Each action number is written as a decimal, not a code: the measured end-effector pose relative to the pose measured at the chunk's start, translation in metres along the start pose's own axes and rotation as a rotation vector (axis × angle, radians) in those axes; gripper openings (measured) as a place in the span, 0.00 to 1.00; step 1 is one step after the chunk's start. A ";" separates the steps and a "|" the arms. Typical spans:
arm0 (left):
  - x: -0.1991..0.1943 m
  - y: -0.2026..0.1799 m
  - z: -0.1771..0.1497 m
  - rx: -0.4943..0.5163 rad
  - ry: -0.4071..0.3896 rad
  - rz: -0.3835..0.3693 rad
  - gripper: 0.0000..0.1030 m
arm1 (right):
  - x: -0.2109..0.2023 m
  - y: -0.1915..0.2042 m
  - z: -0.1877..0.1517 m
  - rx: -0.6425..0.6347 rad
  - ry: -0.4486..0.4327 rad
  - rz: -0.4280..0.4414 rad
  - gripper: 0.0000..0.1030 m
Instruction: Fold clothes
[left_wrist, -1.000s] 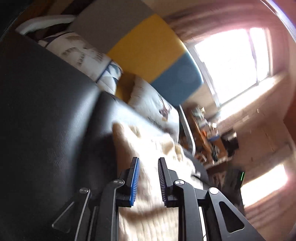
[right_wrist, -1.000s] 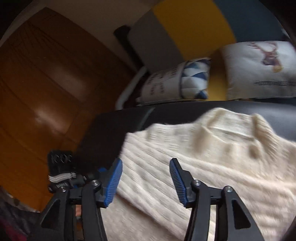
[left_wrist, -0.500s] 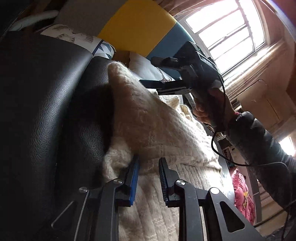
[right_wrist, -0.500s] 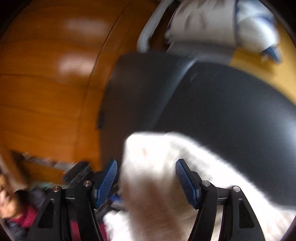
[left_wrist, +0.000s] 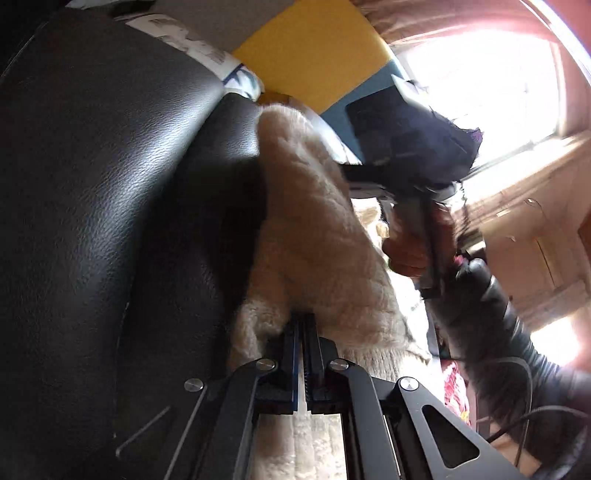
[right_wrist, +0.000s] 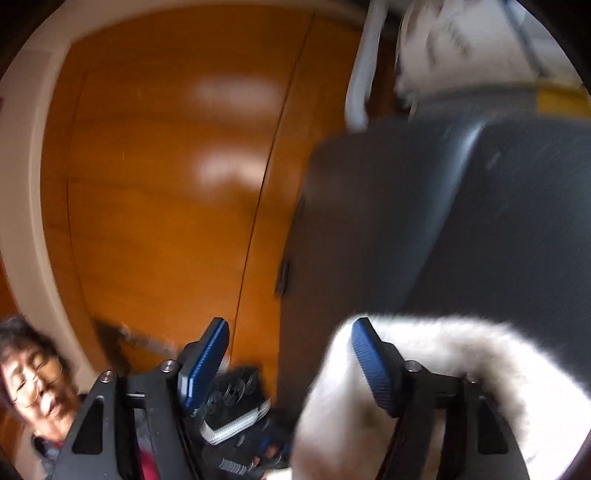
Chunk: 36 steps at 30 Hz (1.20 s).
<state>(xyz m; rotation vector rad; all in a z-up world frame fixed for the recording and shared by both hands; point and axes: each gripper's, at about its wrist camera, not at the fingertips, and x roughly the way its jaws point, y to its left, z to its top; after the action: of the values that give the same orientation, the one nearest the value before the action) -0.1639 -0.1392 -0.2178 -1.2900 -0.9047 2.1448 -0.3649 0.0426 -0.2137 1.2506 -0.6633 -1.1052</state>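
Observation:
A cream knitted sweater (left_wrist: 314, 240) lies on a black leather surface (left_wrist: 92, 184). My left gripper (left_wrist: 303, 325) is shut on a bunched fold of the sweater and holds it raised. The right gripper's body (left_wrist: 399, 147) shows beyond the fold, held in a hand. In the right wrist view the right gripper (right_wrist: 288, 354) is open, with its jaws wide apart. The sweater (right_wrist: 461, 369) bulges around its right finger (right_wrist: 369, 362); nothing lies between the pads.
Cushions (left_wrist: 207, 55) and a yellow, grey and blue backrest (left_wrist: 314, 48) stand behind the black surface. A bright window (left_wrist: 480, 81) is at the right. A wooden door (right_wrist: 166, 184) and a person's face (right_wrist: 33, 373) show in the right wrist view.
My left gripper has closed on the sweater fold. The right gripper has swung left towards the door, and the sweater has slipped from between its pads to its right side.

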 end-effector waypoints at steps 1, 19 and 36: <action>-0.002 -0.002 -0.002 -0.007 -0.008 0.024 0.04 | -0.005 -0.002 -0.002 0.008 -0.022 -0.041 0.50; -0.032 -0.039 -0.008 0.084 -0.045 0.232 0.06 | -0.063 0.072 -0.073 -0.126 0.137 -0.809 0.38; -0.026 -0.045 0.001 0.139 -0.016 0.289 0.12 | -0.017 0.069 -0.093 -0.572 0.240 -1.570 0.06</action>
<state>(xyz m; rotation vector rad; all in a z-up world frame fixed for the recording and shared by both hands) -0.1502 -0.1270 -0.1690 -1.4053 -0.5905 2.3920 -0.2692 0.0911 -0.1672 1.2429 1.0208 -2.0933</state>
